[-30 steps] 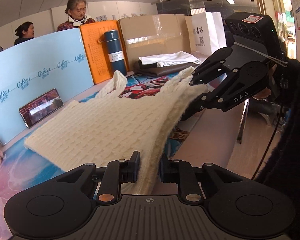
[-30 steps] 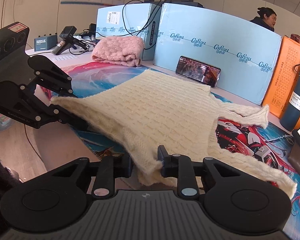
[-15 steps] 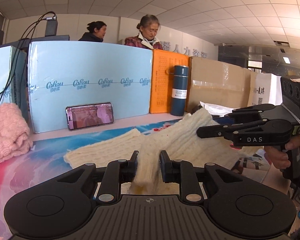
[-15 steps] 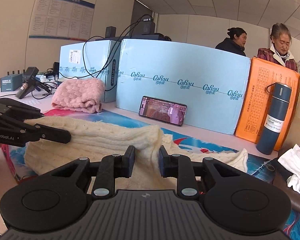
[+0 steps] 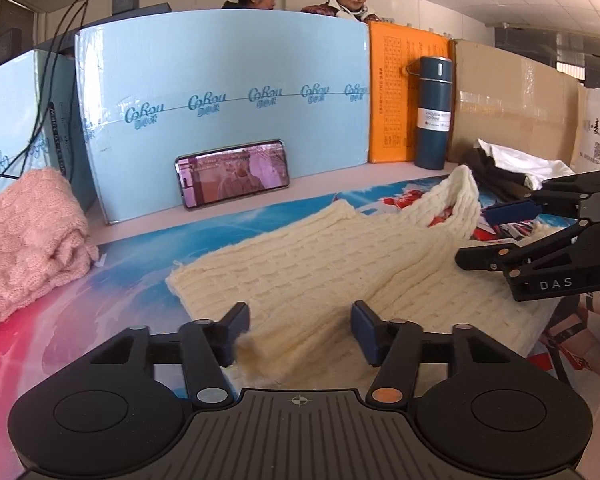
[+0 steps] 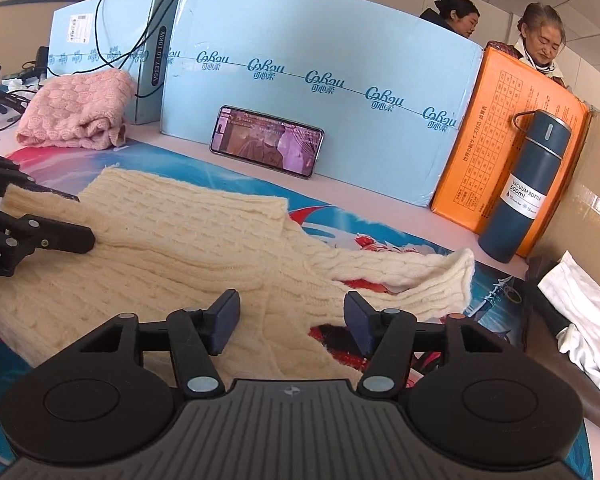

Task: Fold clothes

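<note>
1. Left wrist view: We see a cream knit garment [image 5: 324,276], thick and cable-ribbed, lying in a fold on the glossy printed mat [image 5: 112,276] that covers the table. Its long axis runs from the near edge toward the far right corner, where a strap loop [image 5: 462,196] stands up. Our left gripper [image 5: 298,330] hangs low over the near hem, its blue-padded jaws spread wide and gripping nothing; a frayed corner of knit lies just beside the left pad. The right gripper [image 5: 496,236] reaches in from the right edge, level with the cloth, jaws parted and empty.

2. Right wrist view: The same garment [image 6: 172,248] stretches across the mat [image 6: 340,220], its strap end [image 6: 448,276] pointing to the right edge. The right gripper [image 6: 290,322] hovers above the knit, jaws wide apart, holding nothing. The left gripper [image 6: 60,220] enters from the left, fingers apart over the cloth. A pink knit bundle [image 6: 76,110] sits at the far left corner; a phone [image 6: 266,142] leans on a pale blue board [image 6: 320,80].
</note>
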`<action>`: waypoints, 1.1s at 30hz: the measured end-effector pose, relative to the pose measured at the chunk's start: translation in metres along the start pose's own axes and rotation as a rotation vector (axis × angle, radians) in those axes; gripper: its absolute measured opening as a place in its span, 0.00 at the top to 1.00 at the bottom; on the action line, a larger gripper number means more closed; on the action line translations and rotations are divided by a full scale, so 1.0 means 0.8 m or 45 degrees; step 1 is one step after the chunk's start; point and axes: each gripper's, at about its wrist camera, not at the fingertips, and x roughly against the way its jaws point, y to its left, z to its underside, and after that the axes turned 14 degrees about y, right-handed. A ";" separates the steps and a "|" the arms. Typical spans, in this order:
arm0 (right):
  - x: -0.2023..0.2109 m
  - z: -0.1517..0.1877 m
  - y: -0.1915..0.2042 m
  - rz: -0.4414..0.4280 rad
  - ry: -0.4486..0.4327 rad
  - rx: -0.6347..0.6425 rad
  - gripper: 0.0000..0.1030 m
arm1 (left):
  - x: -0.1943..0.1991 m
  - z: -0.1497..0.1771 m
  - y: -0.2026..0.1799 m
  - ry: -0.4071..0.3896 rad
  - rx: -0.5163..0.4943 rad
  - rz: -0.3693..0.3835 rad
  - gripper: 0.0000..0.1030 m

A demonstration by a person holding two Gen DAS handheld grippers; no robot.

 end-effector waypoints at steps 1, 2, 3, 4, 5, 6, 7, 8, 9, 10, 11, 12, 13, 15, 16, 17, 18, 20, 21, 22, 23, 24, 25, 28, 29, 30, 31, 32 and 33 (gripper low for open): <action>-0.001 0.001 0.000 0.012 0.006 -0.002 0.24 | 0.005 0.001 0.000 -0.019 0.015 -0.046 0.19; -0.001 0.002 0.001 0.023 0.012 -0.003 0.21 | 0.011 0.001 0.000 -0.041 0.026 -0.080 0.18; -0.002 0.002 0.001 0.035 0.018 -0.005 0.21 | 0.021 0.003 0.000 -0.071 0.027 -0.086 0.16; -0.003 0.003 0.001 0.047 0.024 -0.006 0.21 | 0.029 0.005 -0.002 -0.099 0.020 -0.089 0.14; -0.004 0.004 0.002 0.058 0.030 -0.008 0.20 | 0.037 0.008 -0.007 -0.121 -0.005 -0.087 0.09; -0.004 0.005 0.002 0.070 0.037 -0.009 0.20 | 0.045 0.011 -0.012 -0.142 -0.030 -0.084 0.05; 0.001 0.007 -0.004 0.071 0.024 -0.042 0.20 | 0.051 0.015 -0.018 -0.156 -0.057 -0.082 0.03; 0.007 0.009 -0.010 0.071 0.008 -0.080 0.20 | 0.052 0.020 -0.025 -0.145 -0.083 -0.084 0.02; 0.013 0.012 -0.017 0.070 -0.008 -0.119 0.20 | 0.050 0.023 -0.029 -0.116 -0.097 -0.092 0.01; 0.019 0.014 -0.023 0.070 -0.024 -0.157 0.20 | 0.045 0.027 -0.030 -0.079 -0.095 -0.106 0.01; 0.025 0.017 -0.030 0.069 -0.039 -0.195 0.19 | 0.039 0.030 -0.031 -0.041 -0.094 -0.120 0.01; 0.032 0.019 -0.036 0.069 -0.055 -0.234 0.18 | 0.034 0.033 -0.032 -0.004 -0.093 -0.134 0.01; 0.038 0.021 -0.043 0.068 -0.071 -0.272 0.17 | 0.030 0.036 -0.032 0.024 -0.087 -0.141 0.01; 0.052 0.031 -0.062 0.082 -0.100 -0.372 0.17 | 0.029 0.038 -0.030 0.032 -0.065 -0.133 0.01; 0.061 0.041 -0.076 0.106 -0.114 -0.444 0.17 | 0.030 0.037 -0.031 0.026 -0.060 -0.135 0.01; 0.070 0.051 -0.090 0.131 -0.128 -0.518 0.17 | 0.033 0.035 -0.034 0.004 -0.064 -0.144 0.01; 0.080 0.062 -0.102 0.152 -0.149 -0.593 0.17 | 0.037 0.033 -0.037 -0.018 -0.067 -0.153 0.01; 0.099 0.085 -0.127 0.175 -0.175 -0.734 0.17 | 0.043 0.029 -0.043 -0.063 -0.075 -0.172 0.01; 0.106 0.095 -0.137 0.187 -0.174 -0.792 0.17 | 0.047 0.026 -0.046 -0.085 -0.079 -0.181 0.01; 0.109 0.104 -0.144 0.200 -0.158 -0.837 0.17 | 0.050 0.024 -0.049 -0.110 -0.083 -0.182 0.01; 0.111 0.112 -0.151 0.213 -0.139 -0.880 0.17 | 0.052 0.020 -0.052 -0.140 -0.086 -0.166 0.01; 0.111 0.118 -0.156 0.215 -0.119 -0.911 0.17 | 0.052 0.016 -0.057 -0.159 -0.096 -0.151 0.01; 0.110 0.123 -0.160 0.194 -0.101 -0.942 0.17 | 0.051 0.011 -0.063 -0.171 -0.117 -0.134 0.01; 0.098 0.129 -0.169 0.059 -0.036 -1.054 0.17 | 0.040 -0.001 -0.082 -0.186 -0.196 -0.125 0.01; 0.092 0.129 -0.171 0.007 -0.006 -1.097 0.17 | 0.034 -0.006 -0.088 -0.184 -0.223 -0.136 0.01; 0.086 0.129 -0.174 -0.045 0.024 -1.139 0.17 | 0.028 -0.009 -0.094 -0.182 -0.247 -0.144 0.01; 0.082 0.129 -0.174 -0.080 0.041 -1.168 0.17 | 0.022 -0.013 -0.098 -0.180 -0.264 -0.145 0.01; 0.078 0.129 -0.175 -0.112 0.055 -1.195 0.17 | 0.015 -0.015 -0.101 -0.168 -0.280 -0.150 0.01; 0.074 0.129 -0.175 -0.144 0.069 -1.221 0.17 | 0.005 -0.017 -0.103 -0.136 -0.295 -0.167 0.01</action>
